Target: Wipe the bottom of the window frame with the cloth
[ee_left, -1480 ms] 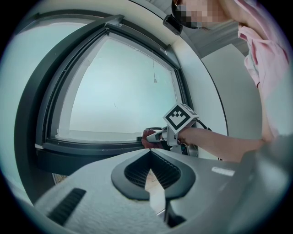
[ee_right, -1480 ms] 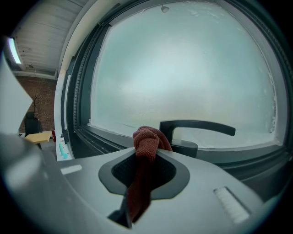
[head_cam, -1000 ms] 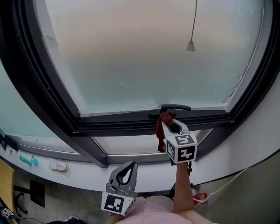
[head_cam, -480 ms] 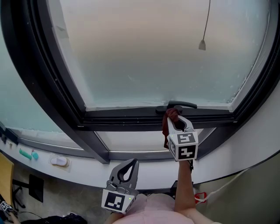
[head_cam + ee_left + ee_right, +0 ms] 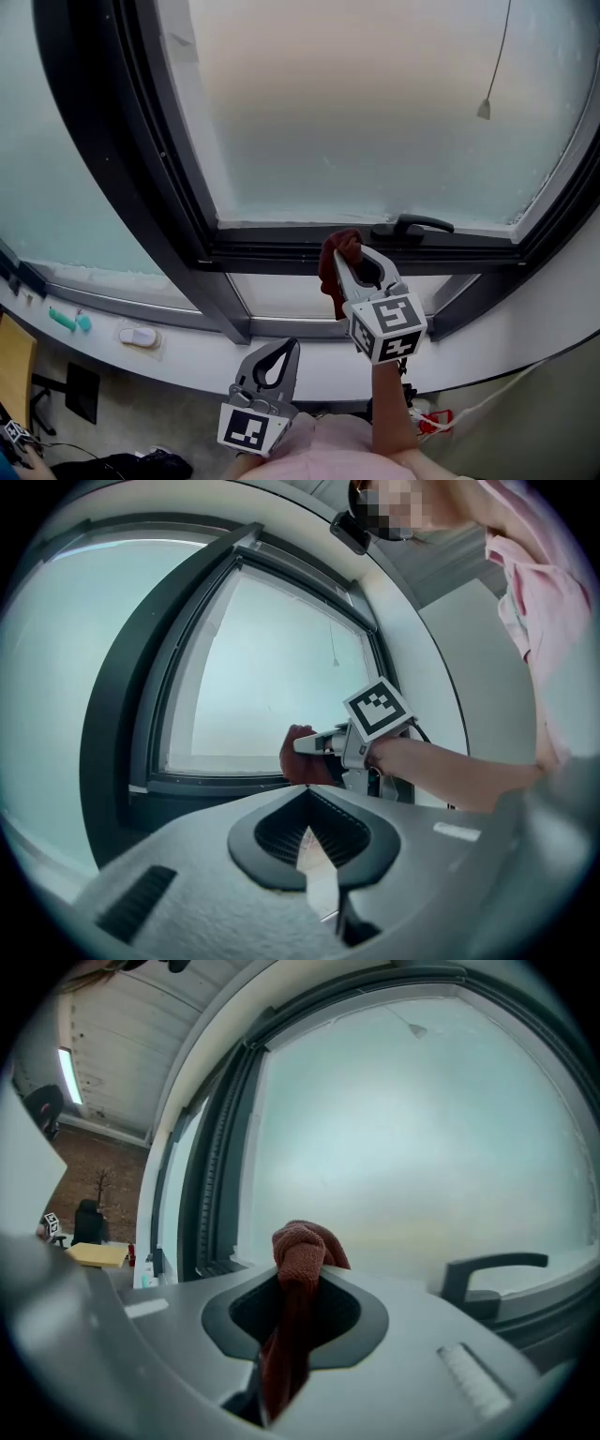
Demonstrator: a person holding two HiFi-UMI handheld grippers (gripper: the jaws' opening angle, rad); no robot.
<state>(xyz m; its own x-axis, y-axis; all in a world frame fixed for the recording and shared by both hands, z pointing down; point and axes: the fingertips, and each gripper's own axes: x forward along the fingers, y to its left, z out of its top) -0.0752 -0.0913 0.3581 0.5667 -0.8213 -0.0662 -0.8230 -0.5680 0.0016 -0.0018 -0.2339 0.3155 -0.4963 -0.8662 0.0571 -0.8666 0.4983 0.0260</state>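
My right gripper (image 5: 349, 255) is shut on a dark red cloth (image 5: 335, 262). The bunched end of the cloth presses on the dark bottom rail of the window frame (image 5: 272, 255), left of the black window handle (image 5: 414, 225). In the right gripper view the cloth (image 5: 298, 1252) sticks up between the jaws, with the handle (image 5: 492, 1274) to its right. My left gripper (image 5: 274, 359) hangs lower, near the person's body, shut and holding nothing. The left gripper view looks over its own closed jaws (image 5: 307, 797) at the cloth (image 5: 298, 757) and the right gripper (image 5: 323, 747).
A frosted pane fills the frame, and a blind cord with a weight (image 5: 485, 109) hangs at the upper right. On the white sill (image 5: 187, 352) below lie a teal item (image 5: 66, 321) and a small white object (image 5: 139, 336). A thick dark mullion (image 5: 122, 159) runs down the left.
My right gripper has slid the cloth leftward along the bottom rail, from just under the handle to a spot left of it. The left gripper has stayed put.
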